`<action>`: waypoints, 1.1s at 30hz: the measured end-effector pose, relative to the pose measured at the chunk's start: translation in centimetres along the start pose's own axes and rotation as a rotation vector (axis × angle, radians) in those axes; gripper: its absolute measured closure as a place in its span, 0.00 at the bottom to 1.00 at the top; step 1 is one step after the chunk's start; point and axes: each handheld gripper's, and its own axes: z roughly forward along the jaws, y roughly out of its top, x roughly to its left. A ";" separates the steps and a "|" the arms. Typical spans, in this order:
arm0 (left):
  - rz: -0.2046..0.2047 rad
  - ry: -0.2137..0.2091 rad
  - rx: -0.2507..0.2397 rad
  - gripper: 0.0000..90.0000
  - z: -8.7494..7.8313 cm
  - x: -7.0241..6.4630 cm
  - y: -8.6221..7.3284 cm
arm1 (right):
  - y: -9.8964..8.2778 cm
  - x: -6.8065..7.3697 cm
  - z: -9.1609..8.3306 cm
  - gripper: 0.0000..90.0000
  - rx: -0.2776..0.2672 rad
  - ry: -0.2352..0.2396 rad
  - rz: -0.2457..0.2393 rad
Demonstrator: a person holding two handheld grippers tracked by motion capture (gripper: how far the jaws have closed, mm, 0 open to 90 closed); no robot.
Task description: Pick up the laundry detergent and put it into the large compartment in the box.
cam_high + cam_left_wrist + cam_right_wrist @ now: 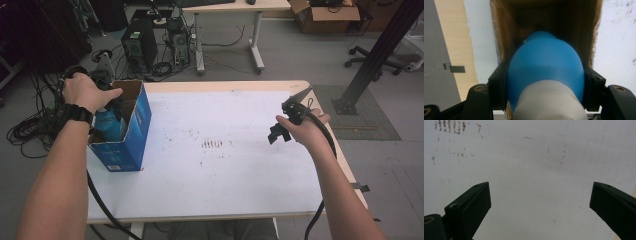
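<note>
Currently on the table, a white-topped surface with a pale wooden edge:

Item 1. Blue carton, open at the top, brown cardboard inside. It stands at the table's left edge, tilted slightly. In the left gripper view its brown interior opens directly ahead of the jaws.

Item 2. Blue bottle, rounded blue body with a white-grey lower section. In the high view it sits partly inside the carton's open top. In the left gripper view the bottle lies between the two black jaws, pointing into the carton.

Item 3. Left gripper, clenched on the blue bottle, one jaw pressed against each side of its body. In the high view the left hand covers most of the tool above the carton; a black watch sits on the wrist.

Item 4. Right gripper, held in the right hand above the right part of the table, well apart from the carton. In its own view the right gripper has its jaws spread wide, released, with bare tabletop between them.

Item 5. Brown speckled marks, clustered near the middle of the table.

Item 6. Black cables trail from both grippers toward the near edge.
</note>
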 end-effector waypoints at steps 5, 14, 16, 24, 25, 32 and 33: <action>0.003 -0.005 0.013 0.42 1.1 -0.1 0.1 | 0.0 0.1 0.2 0.04 0.003 0.001 -0.007; 0.010 0.000 0.032 0.42 2.4 -0.1 0.2 | 0.1 0.4 0.3 0.04 0.007 -0.002 -0.013; 0.010 -0.003 0.035 0.42 2.7 0.0 0.1 | 0.1 0.4 0.4 0.04 0.007 -0.005 -0.012; 0.010 -0.002 0.045 0.42 3.2 0.0 0.2 | 0.2 0.5 0.5 0.04 0.013 -0.002 -0.014; 0.009 -0.003 0.044 0.42 3.4 -0.1 0.2 | 0.2 0.6 0.6 0.04 0.012 -0.004 -0.013; 0.017 -0.002 0.042 0.42 3.6 -0.2 0.3 | 0.1 0.5 0.5 0.04 0.013 -0.002 -0.014; 0.018 -0.002 0.041 0.42 3.6 -0.2 0.3 | 0.1 0.5 0.5 0.04 0.012 -0.002 -0.014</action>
